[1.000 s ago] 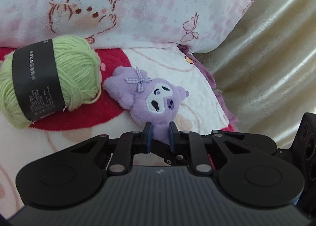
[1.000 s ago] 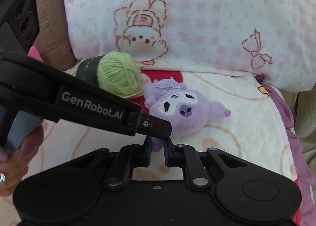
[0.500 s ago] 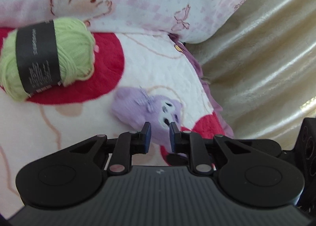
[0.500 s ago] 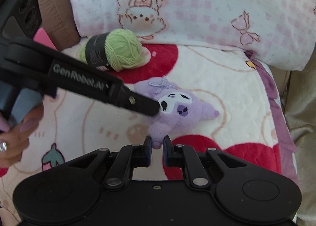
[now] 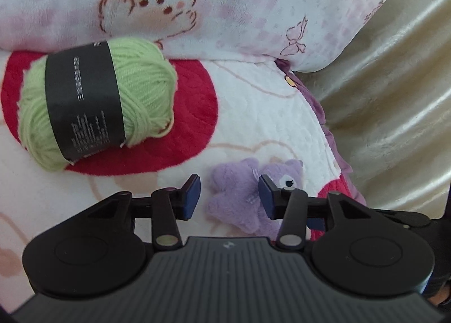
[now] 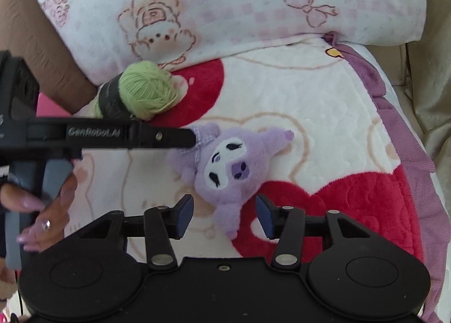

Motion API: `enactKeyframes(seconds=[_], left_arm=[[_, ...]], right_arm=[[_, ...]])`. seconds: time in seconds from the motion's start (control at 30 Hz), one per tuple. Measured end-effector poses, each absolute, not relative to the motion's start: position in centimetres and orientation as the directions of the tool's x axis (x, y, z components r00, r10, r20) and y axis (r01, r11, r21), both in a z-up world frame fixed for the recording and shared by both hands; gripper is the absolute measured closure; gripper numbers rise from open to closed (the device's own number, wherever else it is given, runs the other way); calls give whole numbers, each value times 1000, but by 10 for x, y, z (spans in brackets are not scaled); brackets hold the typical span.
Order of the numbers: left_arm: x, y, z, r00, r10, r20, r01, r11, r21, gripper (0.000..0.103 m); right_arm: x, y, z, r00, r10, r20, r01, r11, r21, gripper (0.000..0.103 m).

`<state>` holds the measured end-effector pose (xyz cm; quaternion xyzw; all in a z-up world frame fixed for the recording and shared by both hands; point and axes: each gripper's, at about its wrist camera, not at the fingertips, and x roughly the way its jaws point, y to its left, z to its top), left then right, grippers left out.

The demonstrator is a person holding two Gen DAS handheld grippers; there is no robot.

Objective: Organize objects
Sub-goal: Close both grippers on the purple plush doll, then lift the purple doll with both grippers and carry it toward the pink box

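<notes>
right wrist view: both jaws have just been opening, so right hand-held gripper (image 6: 222, 215) and left hand-held gripper (image 5: 229, 200) stand released around the purple plush (image 6: 225, 165), lying free on the blanket (image 6: 296, 103) near green yarn (image 6: 146, 91). best lift clear straight upward.

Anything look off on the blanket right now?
Nothing damaged or spilled. The purple plush lies tilted on the blanket, released between both open grippers, whose jaws have just been opening. The green yarn ball rests against the pillow.
</notes>
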<state>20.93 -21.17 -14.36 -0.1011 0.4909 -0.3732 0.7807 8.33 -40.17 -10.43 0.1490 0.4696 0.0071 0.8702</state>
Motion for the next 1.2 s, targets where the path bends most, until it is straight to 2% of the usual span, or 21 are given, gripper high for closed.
enactKeyframes(seconds=[0.1,0.17,0.3,0.6,0.83,1.07,1.2], left_arm=[[209,-214,-146,255,-689,-678,487,697,-526,61],[208,-215,-148,243,-696,-676,487,690,-536,68],[202,-219,-150,247,-690,-680,507,690,-516,69],[200,-220,-159,252,-684,-685,442,711,-547,70],[186,-218,-150,265,-681,-683,490,705,-513,72],[166,-200,-133,274,-699,-661,517,687,-511,71],[158,-182,-129,266,-721,-640,490,673,-554,71]], right_arm=[[89,-400,-112,562,118,-819,166,954,251,47],[95,-401,-117,563,126,-817,181,946,270,43],[99,-403,-119,567,143,-811,211,927,311,43],[110,-388,-129,595,64,-801,156,969,193,46],[107,-380,-128,613,38,-789,103,987,127,48],[99,-375,-119,599,95,-795,55,986,159,49],[88,-363,-107,596,120,-794,5,988,153,49]])
